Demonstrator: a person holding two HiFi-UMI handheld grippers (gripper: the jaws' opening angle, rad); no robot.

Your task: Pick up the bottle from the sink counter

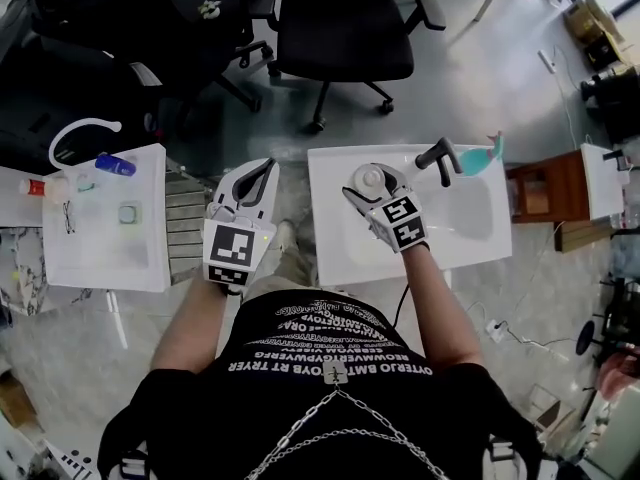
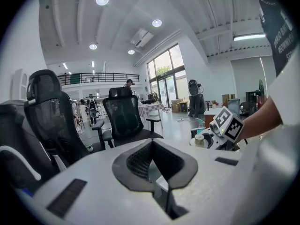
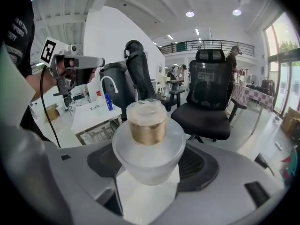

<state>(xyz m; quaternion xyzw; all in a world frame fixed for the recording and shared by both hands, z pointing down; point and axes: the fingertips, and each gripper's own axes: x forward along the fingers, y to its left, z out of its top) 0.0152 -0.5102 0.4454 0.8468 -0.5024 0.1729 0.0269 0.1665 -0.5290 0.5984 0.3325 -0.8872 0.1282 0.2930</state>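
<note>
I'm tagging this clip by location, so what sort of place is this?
Probably an open-plan office or lab hall with a mock washroom station set up in it. Rolling office chairs stand close to a white sink that seems to stand alone, and a balcony railing runs high along the far wall.

The head view looks steeply down from above. The gripper views face level along their jaws, sharing the black mesh-backed office chair [image 2: 126,116].
</note>
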